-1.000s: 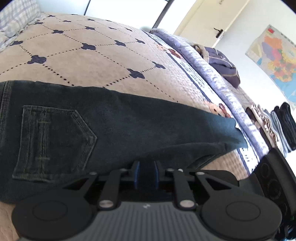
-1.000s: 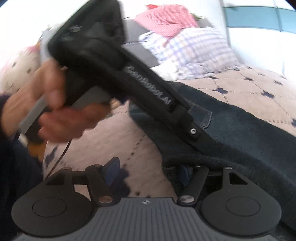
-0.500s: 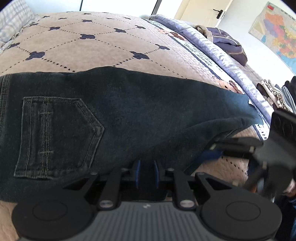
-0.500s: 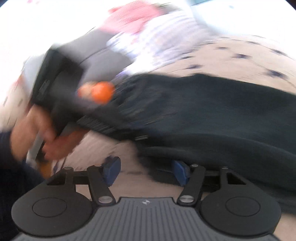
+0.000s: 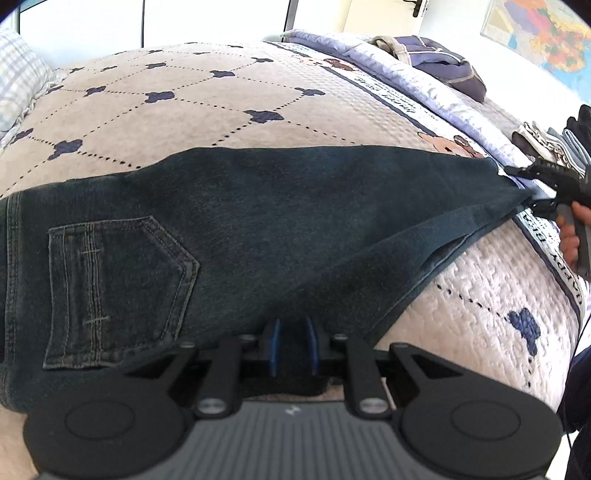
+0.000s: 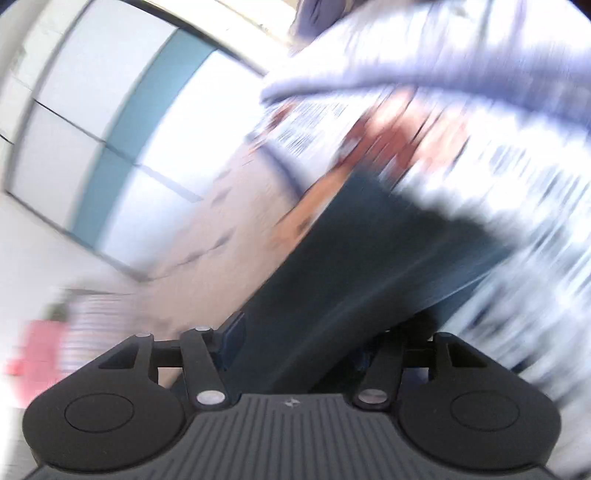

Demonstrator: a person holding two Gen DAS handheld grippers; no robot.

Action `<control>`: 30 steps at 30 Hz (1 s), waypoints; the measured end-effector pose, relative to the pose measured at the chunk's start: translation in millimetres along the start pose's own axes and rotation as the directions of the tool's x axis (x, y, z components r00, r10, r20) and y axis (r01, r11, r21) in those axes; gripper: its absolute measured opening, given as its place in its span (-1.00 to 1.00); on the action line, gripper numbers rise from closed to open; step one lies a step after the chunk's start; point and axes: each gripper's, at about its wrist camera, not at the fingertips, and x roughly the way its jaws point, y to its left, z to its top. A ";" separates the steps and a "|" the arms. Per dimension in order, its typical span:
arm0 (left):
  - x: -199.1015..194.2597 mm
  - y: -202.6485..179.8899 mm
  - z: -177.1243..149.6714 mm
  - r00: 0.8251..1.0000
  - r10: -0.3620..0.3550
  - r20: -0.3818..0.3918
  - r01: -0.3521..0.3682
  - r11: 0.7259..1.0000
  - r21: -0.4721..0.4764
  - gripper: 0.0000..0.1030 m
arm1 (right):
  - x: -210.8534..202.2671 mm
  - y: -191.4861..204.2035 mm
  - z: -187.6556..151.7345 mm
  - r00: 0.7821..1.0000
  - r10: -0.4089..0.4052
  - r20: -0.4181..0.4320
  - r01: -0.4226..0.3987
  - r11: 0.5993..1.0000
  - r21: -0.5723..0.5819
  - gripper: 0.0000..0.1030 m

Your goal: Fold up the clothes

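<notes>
Dark blue jeans (image 5: 277, 221) lie flat across the quilted bed (image 5: 184, 110), back pocket (image 5: 110, 288) up at the left. My left gripper (image 5: 291, 343) is shut on the jeans' near edge; denim is pinched between its blue pads. At the far right a hand (image 5: 572, 236) holds my right gripper (image 5: 524, 188) at the leg end, which is drawn to a point towards it. The right wrist view is heavily blurred: the denim (image 6: 351, 277) runs between the fingers of the right gripper (image 6: 295, 343), whose jaws are closing but still stand wide.
A checked pillow (image 5: 18, 81) lies at the bed's left end. Purple clothes (image 5: 443, 66) are heaped at the far right edge, and a stack of folded clothes (image 5: 554, 144) sits beyond the leg end. A map (image 5: 546, 33) hangs on the wall.
My right gripper swept from beside the left gripper along the jeans to the leg end, rolling as it went, its jaws narrowing. The leg now lies stretched out. The left gripper stayed shut on the denim.
</notes>
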 end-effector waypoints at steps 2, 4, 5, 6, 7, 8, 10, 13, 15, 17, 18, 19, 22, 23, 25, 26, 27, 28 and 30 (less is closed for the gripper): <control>0.4 1.6 -0.1 1.000 -0.004 0.001 0.004 1.000 -0.005 -0.67 | -9.6 -3.0 17.8 0.998 -0.062 0.029 0.064 0.996 -0.068 0.16; 1.2 1.6 0.3 1.000 -0.002 0.002 0.001 1.000 0.001 -0.66 | -10.1 -7.5 32.8 0.996 -0.090 0.022 0.092 0.988 -0.122 0.17; 1.6 0.8 0.3 1.000 0.002 0.002 -0.002 1.000 0.007 -0.66 | -6.5 -9.1 39.6 0.995 -0.101 0.007 0.101 0.983 -0.151 0.17; 1.8 -0.7 0.3 1.000 0.007 0.002 -0.007 1.000 0.013 -0.66 | -2.9 -9.3 46.0 0.993 -0.117 0.002 0.115 0.975 -0.191 0.17; 1.7 -1.8 0.4 1.000 0.012 0.002 -0.012 1.000 0.018 -0.66 | 1.3 -6.7 50.4 0.990 -0.142 0.014 0.141 0.956 -0.257 0.17; 1.5 -2.6 0.2 1.000 0.015 0.002 -0.015 1.000 0.022 -0.66 | 7.8 -4.7 53.7 0.987 -0.162 0.023 0.161 0.933 -0.322 0.17; 1.3 -3.0 0.3 1.000 0.018 0.001 -0.018 1.000 0.020 -0.66 | 23.7 -4.4 61.1 0.986 -0.168 0.014 0.159 0.900 -0.407 0.17; 1.4 -3.2 -0.6 1.000 0.019 0.004 -0.020 0.999 0.025 -0.66 | 42.2 1.0 66.5 0.988 -0.147 -0.043 0.109 0.871 -0.478 0.13; 1.3 -2.3 -0.8 1.000 0.014 0.006 -0.014 1.000 0.023 -0.66 | 50.4 7.2 65.4 0.981 -0.191 -0.044 0.134 0.819 -0.559 -0.11; 0.8 -1.4 -1.0 1.000 0.009 0.006 -0.009 1.000 0.020 -0.66 | 56.6 8.9 64.1 0.971 -0.233 -0.050 0.159 0.792 -0.590 -0.70; 0.5 -1.6 -0.9 1.000 0.009 0.006 -0.009 1.000 0.023 -0.66 | 55.3 10.2 64.0 0.971 -0.234 -0.046 0.161 0.786 -0.597 -0.78; 0.1 -2.4 -0.7 1.000 0.010 0.005 -0.010 1.000 0.028 -0.66 | 52.9 12.1 65.0 0.972 -0.229 -0.043 0.158 0.784 -0.600 -0.92; -1.2 -4.3 -0.3 1.000 0.015 0.005 -0.015 0.999 0.035 -0.65 | 45.5 17.7 68.8 0.977 -0.214 -0.007 0.168 0.784 -0.598 -0.93; -1.9 -4.8 -0.4 1.000 0.016 0.005 -0.016 0.999 0.037 -0.64 | 42.4 19.9 70.7 0.979 -0.205 0.006 0.169 0.788 -0.592 -0.93; -3.7 -5.4 -1.2 1.000 0.013 0.008 -0.013 0.999 0.044 -0.59 | 38.7 22.2 75.2 0.983 -0.182 0.015 0.157 0.804 -0.574 -0.93; -4.8 -5.1 -2.0 1.000 0.010 0.009 -0.011 0.999 0.046 -0.55 | 37.7 22.1 78.1 0.984 -0.176 0.020 0.157 0.814 -0.559 -0.93; -5.8 -4.9 -2.8 1.000 0.008 0.010 -0.008 0.999 0.048 -0.53 | 38.2 22.3 81.2 0.985 -0.171 0.028 0.159 0.825 -0.543 -0.93; -6.8 -5.2 -3.8 1.000 0.006 0.011 -0.007 0.999 0.053 -0.50 | 39.5 23.2 84.1 0.984 -0.172 0.042 0.168 0.831 -0.531 -0.94; -8.4 -6.9 -6.1 1.000 0.005 0.013 -0.006 0.998 0.069 -0.46 | 43.9 26.3 89.3 0.980 -0.183 0.072 0.194 0.833 -0.517 -0.94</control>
